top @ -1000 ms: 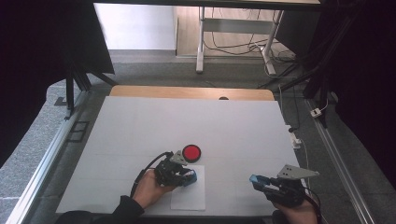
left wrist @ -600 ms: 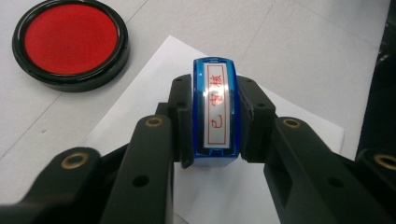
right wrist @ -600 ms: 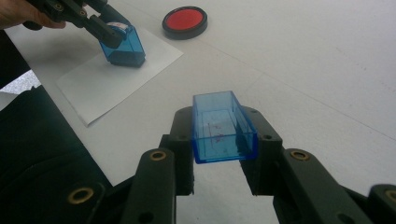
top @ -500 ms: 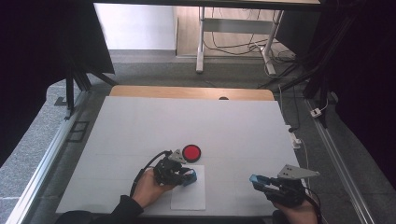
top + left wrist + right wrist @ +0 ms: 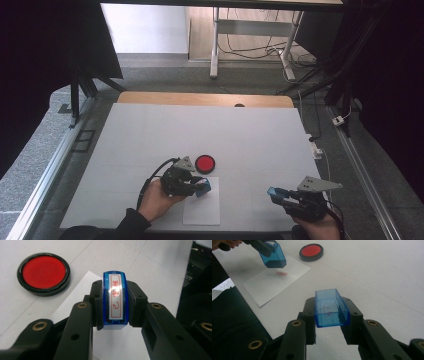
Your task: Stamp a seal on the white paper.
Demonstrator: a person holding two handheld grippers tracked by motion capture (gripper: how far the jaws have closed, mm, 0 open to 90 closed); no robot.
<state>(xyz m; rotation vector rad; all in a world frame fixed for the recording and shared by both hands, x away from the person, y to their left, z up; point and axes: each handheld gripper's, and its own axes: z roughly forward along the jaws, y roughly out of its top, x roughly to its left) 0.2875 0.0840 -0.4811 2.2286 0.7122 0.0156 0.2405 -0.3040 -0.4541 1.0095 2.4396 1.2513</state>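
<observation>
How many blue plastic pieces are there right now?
2: the stamp in the left hand-held gripper above the paper, and its cap in the right hand-held gripper.

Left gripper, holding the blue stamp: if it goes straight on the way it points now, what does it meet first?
Most likely the white sheet of paper. The left gripper tilts the stamp down over it, just above a red print. The ink pad sits off to the side. Depth is hard to judge.
</observation>
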